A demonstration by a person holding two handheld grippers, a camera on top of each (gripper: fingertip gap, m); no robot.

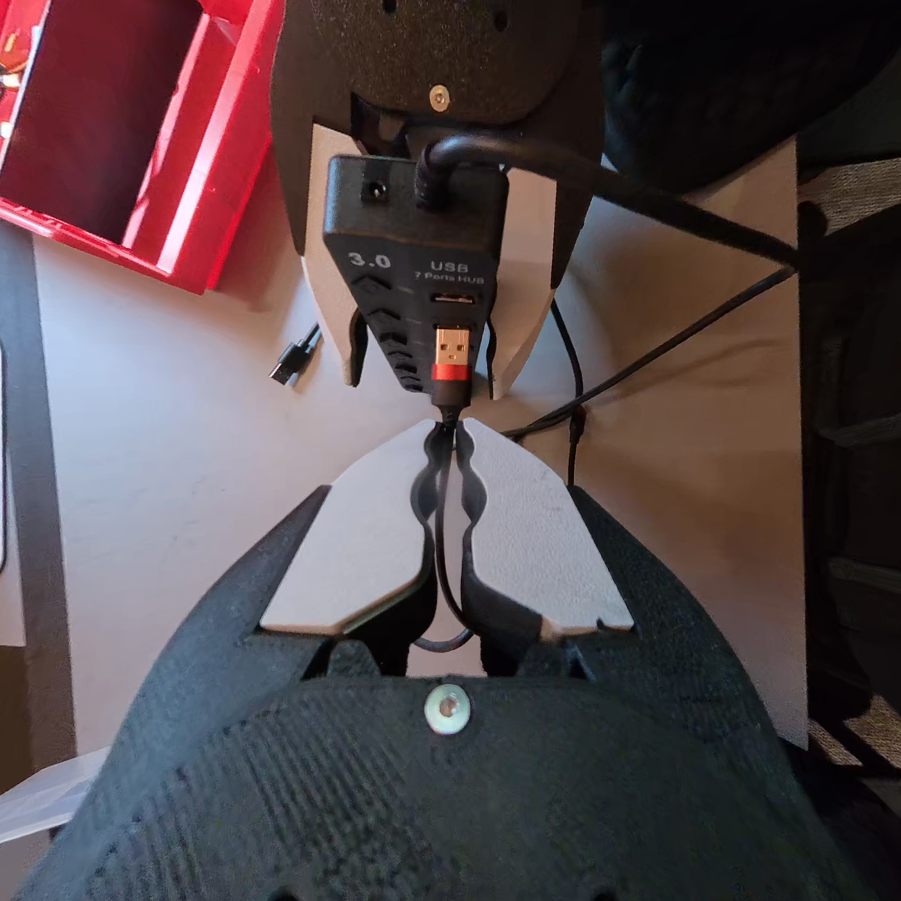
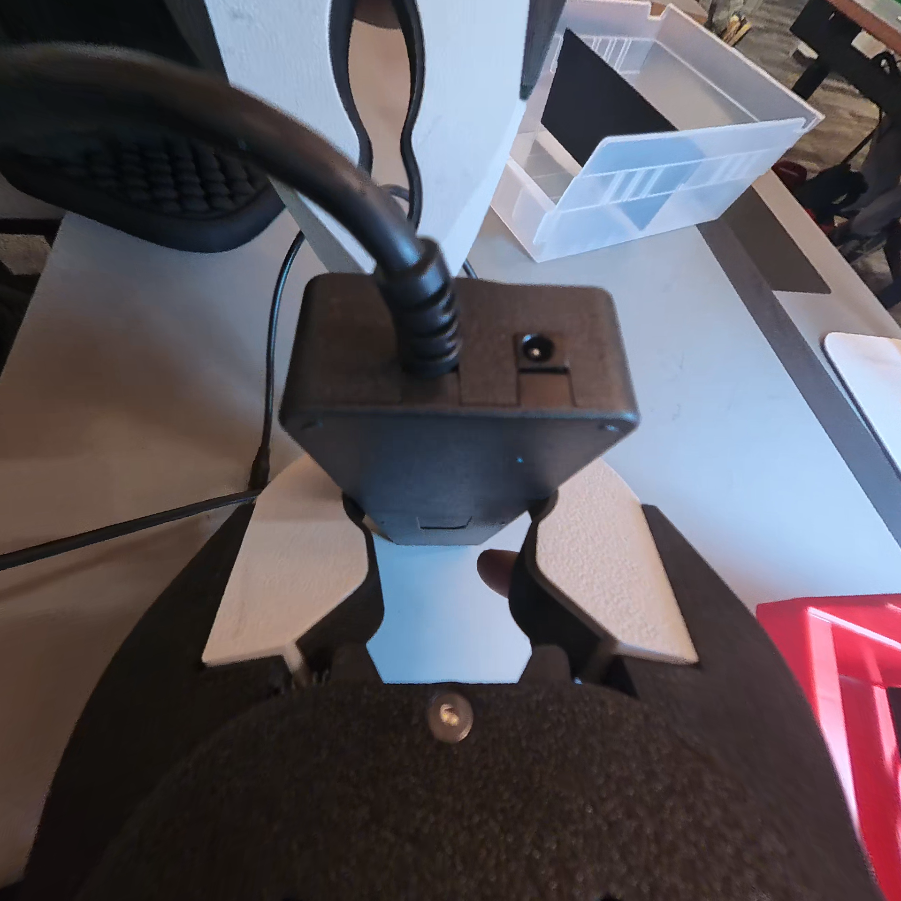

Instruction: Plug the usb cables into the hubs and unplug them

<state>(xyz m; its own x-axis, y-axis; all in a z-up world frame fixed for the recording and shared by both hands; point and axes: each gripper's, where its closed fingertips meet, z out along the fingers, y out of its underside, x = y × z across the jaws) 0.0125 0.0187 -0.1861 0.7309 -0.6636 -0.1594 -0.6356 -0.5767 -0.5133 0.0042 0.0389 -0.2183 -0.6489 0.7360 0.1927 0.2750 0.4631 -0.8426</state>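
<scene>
In the left wrist view, my left gripper [image 1: 451, 421] is shut on a thin black USB cable [image 1: 441, 526], just behind its plug [image 1: 451, 356]. The plug has a red collar and a gold metal end. All of the metal end shows, with its tip at the second port down on the black multi-port hub [image 1: 414, 234]. My right gripper [image 2: 448, 507] is shut on the hub's [image 2: 458, 439] narrow sides and holds it above the white table [image 1: 170, 463]. A thick black cable [image 2: 273, 141] leaves the hub's end. In the right wrist view the left gripper's white fingers [image 2: 468, 122] stand behind the hub.
A red bin [image 1: 122, 122] lies at the table's far left and also shows in the right wrist view [image 2: 838, 707]. A clear plastic bin [image 2: 658, 161] stands at the back right there. A loose black plug [image 1: 292, 361] and thin black cables [image 1: 634, 370] lie on the table. A black chair [image 2: 136, 180] is beside it.
</scene>
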